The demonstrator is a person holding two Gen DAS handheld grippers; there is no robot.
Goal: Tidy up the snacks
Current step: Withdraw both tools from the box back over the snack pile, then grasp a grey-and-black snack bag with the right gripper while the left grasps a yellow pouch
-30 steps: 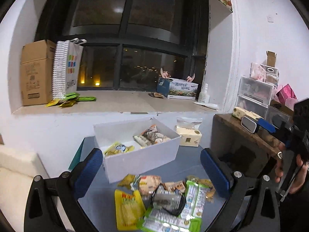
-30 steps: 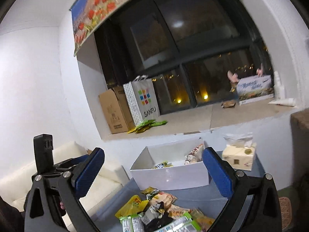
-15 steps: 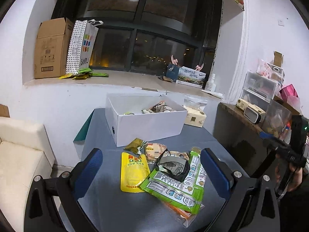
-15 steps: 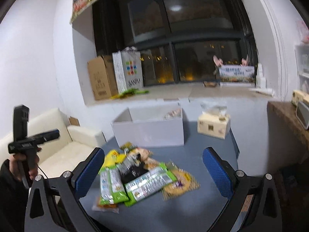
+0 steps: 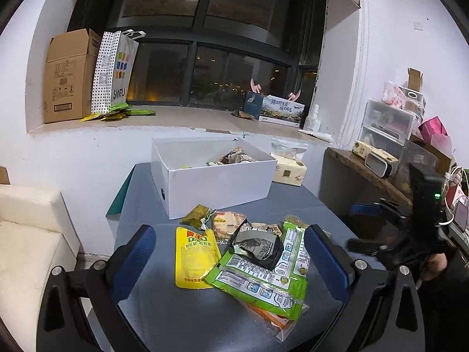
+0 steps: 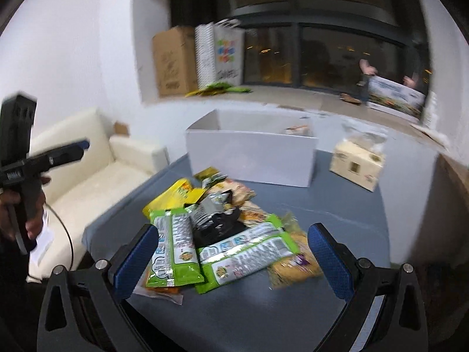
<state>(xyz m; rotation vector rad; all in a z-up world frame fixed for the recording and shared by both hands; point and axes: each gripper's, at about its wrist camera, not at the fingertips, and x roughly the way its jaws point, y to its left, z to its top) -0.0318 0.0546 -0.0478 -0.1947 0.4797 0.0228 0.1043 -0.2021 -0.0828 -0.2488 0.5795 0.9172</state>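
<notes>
Writing first: only legible word is "SANFU" on the dotted paper bag (image 5: 112, 70), upper left of left wrist frame, next to a cardboard box (image 5: 69, 76) on the window ledge; same bag in right wrist view is motion-blurred, print unreadable. Snack pile (image 5: 243, 255) sits on the grey surface (image 5: 181, 316), centre-low in frame, in front of the white box (image 5: 217, 176). Yellow pouch (image 5: 195, 256) has red/green print, too small to read; its long axis runs roughly top-to-bottom of frame. Green packs (image 5: 266, 275) show white label panels w/ fine text, illegible; they slant from upper right to lower left. Black-and-silver wrapper (image 5: 258, 248) lies on top of them. Left view shows a few snacks inside the white box plus shelf clutter at right; right view shows a cream sofa (image 6: 96, 161) at left and a tissue pack (image 6: 356, 164) right of the box. Left hand-held gripper (image 5: 228, 264) is spread wide, holding nothing. Right hand-held gripper (image 6: 231, 259) is likewise wide apart and empty, pile between its blue pads.
</notes>
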